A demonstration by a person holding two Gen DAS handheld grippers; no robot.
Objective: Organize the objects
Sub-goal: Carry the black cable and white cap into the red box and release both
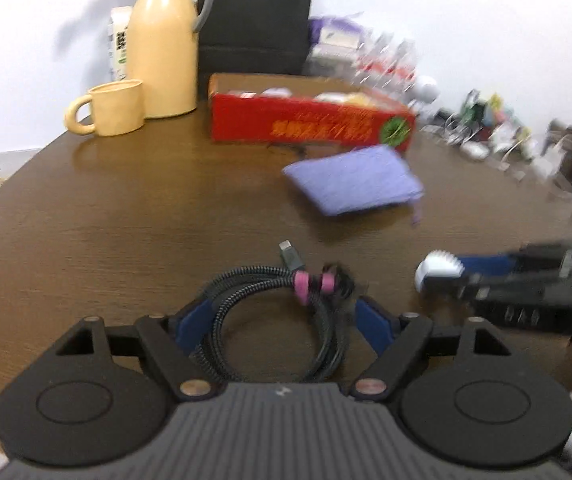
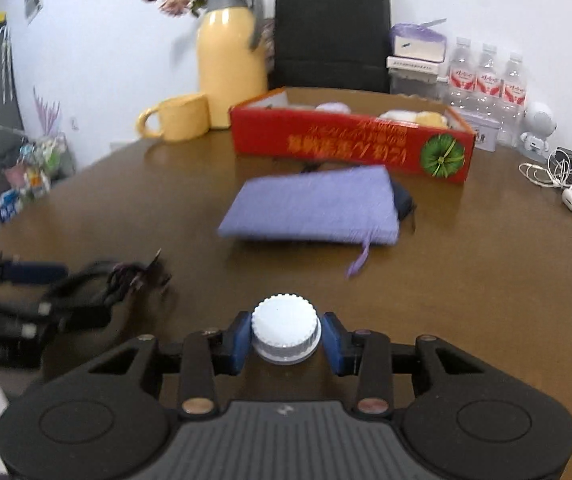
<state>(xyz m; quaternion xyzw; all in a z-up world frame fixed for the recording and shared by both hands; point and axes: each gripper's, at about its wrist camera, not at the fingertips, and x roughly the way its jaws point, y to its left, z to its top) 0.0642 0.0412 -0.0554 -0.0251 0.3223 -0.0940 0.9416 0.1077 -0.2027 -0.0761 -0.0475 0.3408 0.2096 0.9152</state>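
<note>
My left gripper point(image 1: 282, 316) is closed around a coiled black braided cable point(image 1: 274, 320) with pink ties, low over the brown table point(image 1: 126, 208). My right gripper point(image 2: 286, 336) is shut on a white ribbed bottle cap point(image 2: 286, 334); it also shows at the right of the left wrist view point(image 1: 440, 270). A purple notebook point(image 2: 314, 210) lies in the middle of the table, in front of an open red cardboard box point(image 2: 350, 144) that holds several small items. In the right wrist view the left gripper and cable point(image 2: 98, 284) are blurred at the left.
A yellow mug point(image 2: 178, 122) and yellow thermos jug point(image 2: 232, 68) stand at the back left, a black paper bag point(image 2: 332, 32) behind the box. Water bottles point(image 2: 486, 76), a white robot figure point(image 2: 538, 128) and white earphone cables point(image 2: 558, 172) are at the right.
</note>
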